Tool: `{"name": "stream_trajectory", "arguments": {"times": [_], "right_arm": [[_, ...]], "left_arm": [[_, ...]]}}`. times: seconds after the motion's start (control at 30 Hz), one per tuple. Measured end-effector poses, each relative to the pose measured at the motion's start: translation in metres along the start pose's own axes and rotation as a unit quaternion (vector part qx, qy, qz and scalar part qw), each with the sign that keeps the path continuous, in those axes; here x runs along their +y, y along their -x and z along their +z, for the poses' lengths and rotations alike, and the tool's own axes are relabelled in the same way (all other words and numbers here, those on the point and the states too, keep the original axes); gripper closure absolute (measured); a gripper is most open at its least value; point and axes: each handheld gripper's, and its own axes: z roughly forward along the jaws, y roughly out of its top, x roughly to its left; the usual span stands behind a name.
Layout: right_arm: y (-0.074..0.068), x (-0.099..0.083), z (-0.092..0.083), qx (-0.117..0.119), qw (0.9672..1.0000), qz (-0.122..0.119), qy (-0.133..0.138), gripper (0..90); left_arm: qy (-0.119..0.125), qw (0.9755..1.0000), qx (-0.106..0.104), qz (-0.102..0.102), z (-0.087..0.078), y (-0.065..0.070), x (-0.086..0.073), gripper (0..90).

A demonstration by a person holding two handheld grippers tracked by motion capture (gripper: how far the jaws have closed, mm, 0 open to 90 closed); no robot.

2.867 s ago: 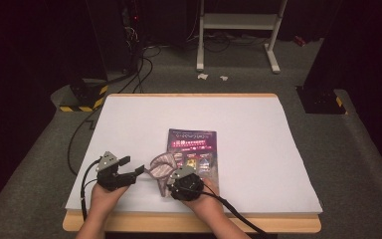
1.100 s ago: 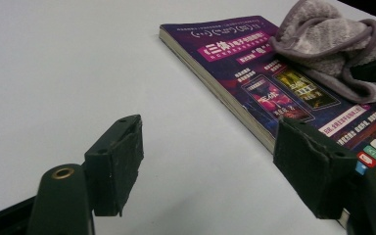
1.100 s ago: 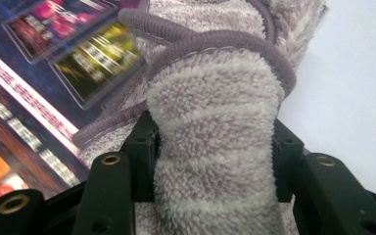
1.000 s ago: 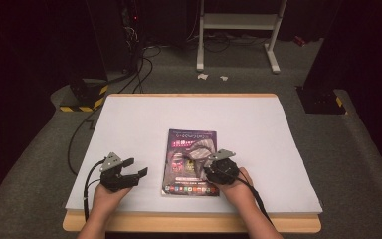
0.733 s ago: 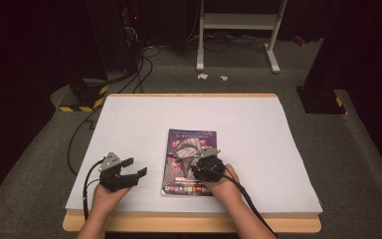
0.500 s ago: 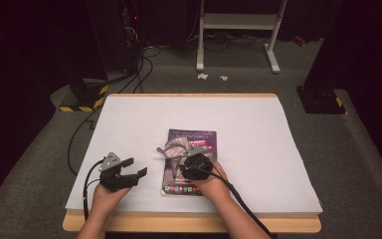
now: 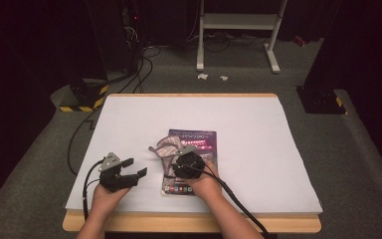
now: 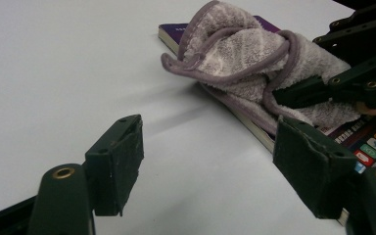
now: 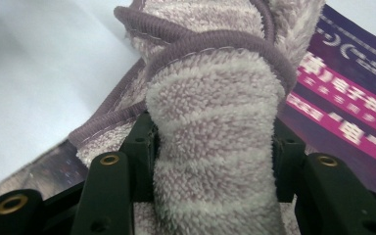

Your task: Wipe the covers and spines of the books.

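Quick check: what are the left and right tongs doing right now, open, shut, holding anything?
Left tongs: open, holding nothing, over the white table.
Right tongs: shut on the bunched purple towel, over the book.

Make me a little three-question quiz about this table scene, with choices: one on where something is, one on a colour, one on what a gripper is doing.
1. Where does the bunched towel lie?
A. On the left part of the book's cover
B. On the bare floor
C. At the far right edge of the table

2. What colour is the book cover, mostly?
A. Green
B. Purple with pink print
C. Plain white

3. What is the right gripper doing?
A. Standing open over bare table
B. Clamping the book's spine
C. Squeezing the towel between its jaws

Answers:
1. A, the left gripper view shows the towel resting on the book, overhanging its left edge.
2. B, the right gripper view shows a purple cover with pink lettering.
3. C, the right gripper view shows both jaws pressed into the terry cloth, while the left gripper stands open with nothing in it.
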Motion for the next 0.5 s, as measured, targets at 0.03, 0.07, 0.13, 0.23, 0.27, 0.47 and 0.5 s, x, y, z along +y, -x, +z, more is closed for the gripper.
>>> {"name": "stream_trajectory", "arguments": {"times": [0.03, 0.07, 0.13, 0.23, 0.27, 0.47, 0.5], "right_arm": [[0.003, -0.002, -0.001, 0.0, 1.0, 0.003, 0.0, 50.2], [0.008, -0.006, -0.006, -0.003, 0.9999, 0.01, -0.002, 50.1], [0.015, -0.012, -0.011, -0.006, 0.9998, 0.02, -0.003, 50.1], [0.025, -0.02, -0.019, -0.015, 0.9996, 0.025, -0.006, 50.1], [0.031, -0.025, -0.024, -0.023, 0.9993, 0.03, -0.007, 50.3], [0.059, -0.047, -0.044, -0.026, 0.9979, 0.059, -0.003, 50.9], [0.063, -0.05, -0.047, -0.027, 0.9978, 0.06, -0.005, 50.9]], "left_arm": [[-0.001, 1.0, 0.0, -0.001, 0.0, 0.001, 0.0, 27.4], [-0.002, 1.0, 0.001, -0.001, 0.0, 0.001, 0.0, 27.3], [-0.003, 1.0, 0.002, 0.001, 0.001, 0.001, 0.0, 27.2], [-0.006, 1.0, 0.003, 0.004, 0.003, 0.002, -0.001, 27.2], [-0.007, 1.0, 0.002, 0.004, 0.003, 0.003, -0.001, 27.2], [-0.014, 0.9999, 0.002, 0.008, 0.006, 0.005, -0.002, 27.2], [-0.015, 0.9998, 0.002, 0.009, 0.007, 0.006, -0.002, 27.2]]}}
